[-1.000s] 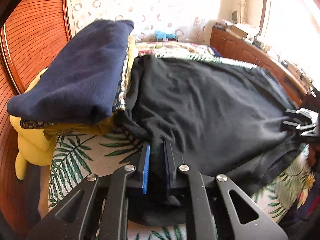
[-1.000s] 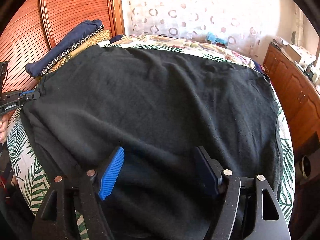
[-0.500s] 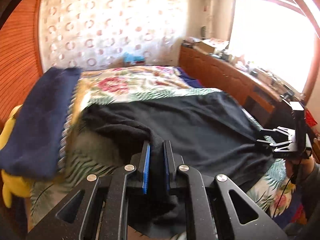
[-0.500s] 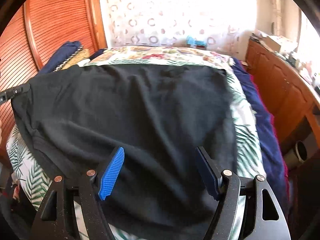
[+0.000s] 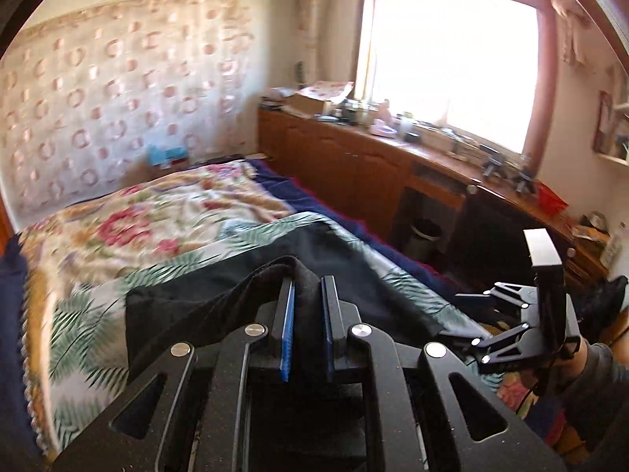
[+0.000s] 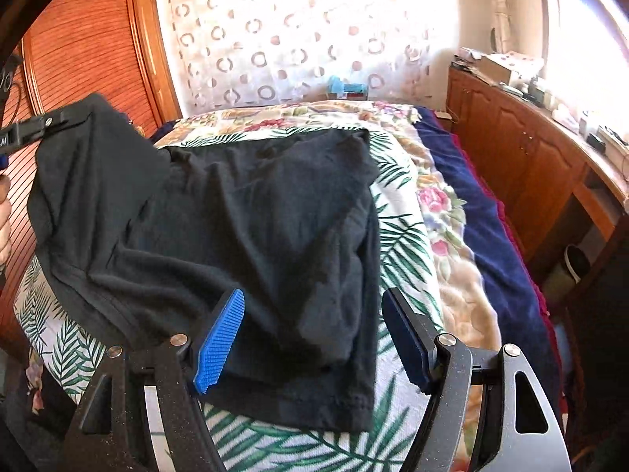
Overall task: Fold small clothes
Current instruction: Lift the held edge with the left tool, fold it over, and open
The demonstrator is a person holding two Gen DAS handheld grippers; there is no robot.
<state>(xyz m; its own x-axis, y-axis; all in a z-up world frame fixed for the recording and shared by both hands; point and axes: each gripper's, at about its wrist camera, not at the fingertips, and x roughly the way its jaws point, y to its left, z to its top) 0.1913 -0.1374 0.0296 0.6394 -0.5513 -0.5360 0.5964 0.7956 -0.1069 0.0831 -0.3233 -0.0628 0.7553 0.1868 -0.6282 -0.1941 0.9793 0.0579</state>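
A black garment (image 6: 255, 216) lies on the palm-leaf bed cover (image 6: 401, 236), its left side raised and draping. My left gripper (image 5: 308, 287) is shut on a fold of that black cloth (image 5: 354, 271) and holds it above the bed. The right wrist view shows the left gripper (image 6: 43, 126) at the upper left, with the cloth hanging from it. My right gripper (image 6: 314, 314) stands open low over the garment's near hem, its blue pads (image 6: 220, 334) on either side of the cloth without pressing it. It also shows at the right of the left wrist view, right gripper (image 5: 452, 314).
A folded navy pile (image 5: 11, 275) sits at the bed's left side. A navy blanket (image 6: 483, 236) runs along the bed's right edge. A wooden cabinet (image 6: 530, 149) with clutter lines the right wall, with a bin (image 5: 422, 236) below. A slatted wardrobe door (image 6: 86, 39) stands on the left.
My left gripper has risen and swung right across the bed, pulling the garment's left side up and over. The right gripper has shifted along the near hem and stayed open.
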